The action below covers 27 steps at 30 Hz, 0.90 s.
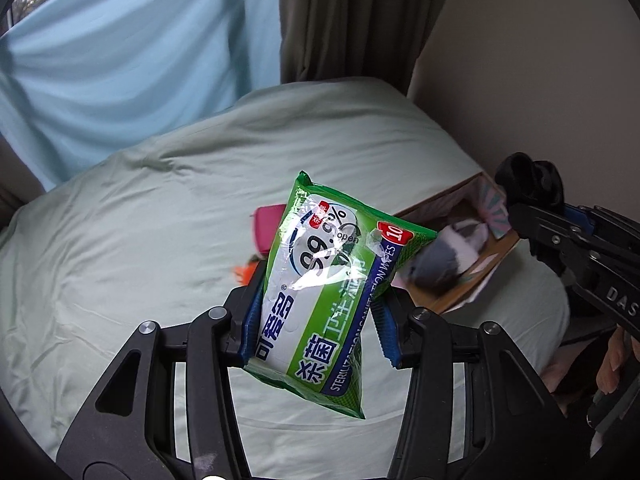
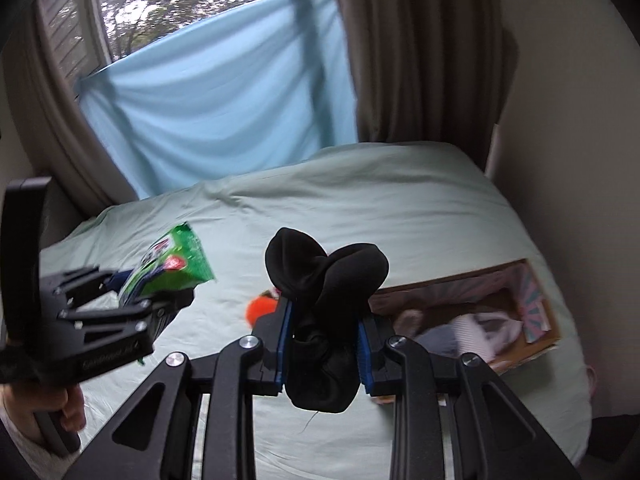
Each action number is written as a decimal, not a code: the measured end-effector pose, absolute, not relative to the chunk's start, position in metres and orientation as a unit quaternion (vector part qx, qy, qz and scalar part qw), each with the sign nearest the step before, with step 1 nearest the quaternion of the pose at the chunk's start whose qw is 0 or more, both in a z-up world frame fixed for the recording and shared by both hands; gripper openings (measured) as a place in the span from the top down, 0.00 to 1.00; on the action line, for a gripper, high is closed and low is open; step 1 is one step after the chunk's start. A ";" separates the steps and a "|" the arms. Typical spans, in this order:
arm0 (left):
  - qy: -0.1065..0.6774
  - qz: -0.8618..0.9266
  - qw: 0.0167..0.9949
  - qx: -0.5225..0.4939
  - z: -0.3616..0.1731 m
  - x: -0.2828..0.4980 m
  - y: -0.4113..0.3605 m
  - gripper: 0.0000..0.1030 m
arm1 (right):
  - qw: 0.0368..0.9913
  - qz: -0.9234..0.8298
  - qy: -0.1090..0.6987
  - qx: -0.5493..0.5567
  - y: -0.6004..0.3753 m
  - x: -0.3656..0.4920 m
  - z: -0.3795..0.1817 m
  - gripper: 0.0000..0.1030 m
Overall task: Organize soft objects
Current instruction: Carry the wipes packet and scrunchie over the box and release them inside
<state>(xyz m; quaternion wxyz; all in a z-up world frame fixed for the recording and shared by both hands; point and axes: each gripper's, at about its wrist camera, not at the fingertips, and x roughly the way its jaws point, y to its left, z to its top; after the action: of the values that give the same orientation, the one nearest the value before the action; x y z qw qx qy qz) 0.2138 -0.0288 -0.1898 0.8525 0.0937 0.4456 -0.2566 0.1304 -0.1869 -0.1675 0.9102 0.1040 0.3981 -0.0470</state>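
My left gripper is shut on a green and white pack of wet wipes, held up above the bed; the same pack and gripper show at the left of the right wrist view. A bundle of black socks is clamped between the blue pads of my right gripper, also high over the bed. In the left wrist view that gripper reaches in from the right with the black socks. An open cardboard box with grey and white soft things inside lies on the bed's right side.
A pale green sheet covers the bed. A pink object and an orange one lie near the bed's middle. A light blue cloth hangs over the window, brown curtains beside it, a wall on the right. A hand holds the left gripper's handle.
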 end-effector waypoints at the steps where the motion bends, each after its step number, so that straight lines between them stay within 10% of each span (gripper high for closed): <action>1: 0.446 -0.257 0.853 0.089 -0.186 0.208 -0.041 0.57 | 0.907 -0.048 0.405 0.109 -0.199 0.127 -0.165 0.76; 27: 0.571 -0.219 0.788 0.079 -0.308 0.237 -0.308 0.58 | 0.840 -0.034 0.521 0.146 -0.450 0.171 -0.280 0.76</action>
<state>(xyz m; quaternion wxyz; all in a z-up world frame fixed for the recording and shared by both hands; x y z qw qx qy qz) 0.2365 -0.3081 -0.3077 0.7876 0.0794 0.5705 -0.2188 0.1712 -0.4499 -0.2798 0.8403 0.1457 0.5211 -0.0340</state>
